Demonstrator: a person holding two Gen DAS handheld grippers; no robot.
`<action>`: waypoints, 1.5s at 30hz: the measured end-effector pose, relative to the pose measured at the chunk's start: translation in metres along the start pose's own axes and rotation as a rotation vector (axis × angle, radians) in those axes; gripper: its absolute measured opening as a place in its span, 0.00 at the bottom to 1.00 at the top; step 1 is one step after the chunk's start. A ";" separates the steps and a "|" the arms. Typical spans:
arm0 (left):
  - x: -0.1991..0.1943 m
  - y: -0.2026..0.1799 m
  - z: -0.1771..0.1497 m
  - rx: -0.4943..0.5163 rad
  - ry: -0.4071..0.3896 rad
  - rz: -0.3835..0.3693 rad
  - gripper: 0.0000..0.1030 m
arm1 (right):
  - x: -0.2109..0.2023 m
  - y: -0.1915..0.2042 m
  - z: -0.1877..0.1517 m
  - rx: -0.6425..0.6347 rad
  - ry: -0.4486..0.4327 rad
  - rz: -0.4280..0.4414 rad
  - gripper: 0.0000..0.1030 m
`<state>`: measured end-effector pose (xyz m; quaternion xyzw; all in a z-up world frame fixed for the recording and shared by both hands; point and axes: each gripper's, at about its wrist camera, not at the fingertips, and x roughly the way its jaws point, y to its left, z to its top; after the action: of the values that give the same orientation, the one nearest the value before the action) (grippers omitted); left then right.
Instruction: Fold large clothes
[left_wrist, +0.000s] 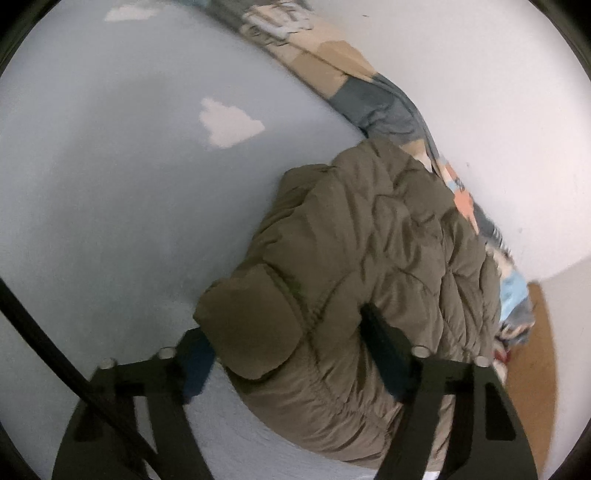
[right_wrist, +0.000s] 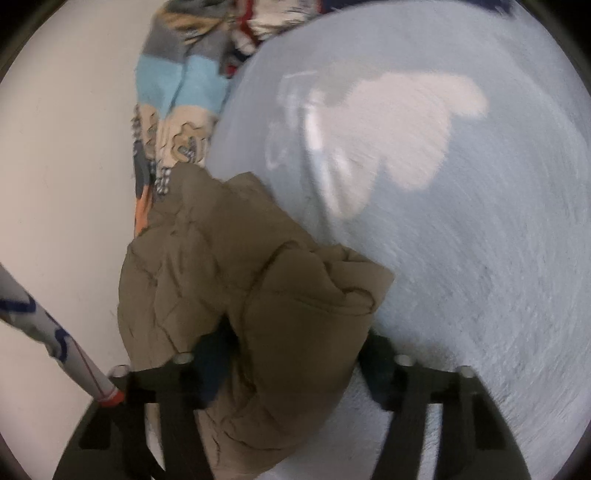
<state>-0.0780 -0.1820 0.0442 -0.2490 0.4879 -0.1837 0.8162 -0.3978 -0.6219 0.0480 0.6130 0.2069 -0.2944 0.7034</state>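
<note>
Here we have the left gripper (left_wrist: 291, 354) straddling a fat fold of the olive puffer jacket (left_wrist: 369, 258), its jaws about half apart with padding bulging between them; whether the pads (left_wrist: 380, 354) truly pinch the cloth we cannot tell through the blur. The right gripper (right_wrist: 291, 365) sits the same way around another thick lobe of the jacket (right_wrist: 236, 280) — fabric fills the gap, but again we cannot tell whether it is a firm clamp.

Outward from both, the jacket lies bunched on a pale blue sheet (left_wrist: 110, 184) printed with white clouds (left_wrist: 229, 123), its far edge against a patchwork blanket (left_wrist: 369, 96) along the white wall (left_wrist: 480, 74).

We judge the jacket soft, springy and fairly light for its bulk — the shell looks smooth, so it may slide out of a shallow bite. Quilted seams, hem or cuffs should give us firmer purchase than a puffed panel, and any fold will likely spring back unless pressed flat.
</note>
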 end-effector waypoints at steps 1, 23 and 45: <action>-0.001 -0.003 -0.001 0.022 -0.003 0.010 0.58 | -0.002 0.004 -0.002 -0.031 -0.008 -0.013 0.45; -0.083 -0.070 -0.014 0.383 -0.168 0.119 0.37 | -0.073 0.109 -0.035 -0.547 -0.179 -0.171 0.28; -0.212 0.008 -0.133 0.388 -0.135 0.081 0.37 | -0.216 0.020 -0.116 -0.474 -0.139 -0.095 0.28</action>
<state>-0.2919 -0.0911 0.1361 -0.0793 0.3973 -0.2243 0.8863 -0.5364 -0.4720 0.1842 0.3988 0.2499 -0.3120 0.8253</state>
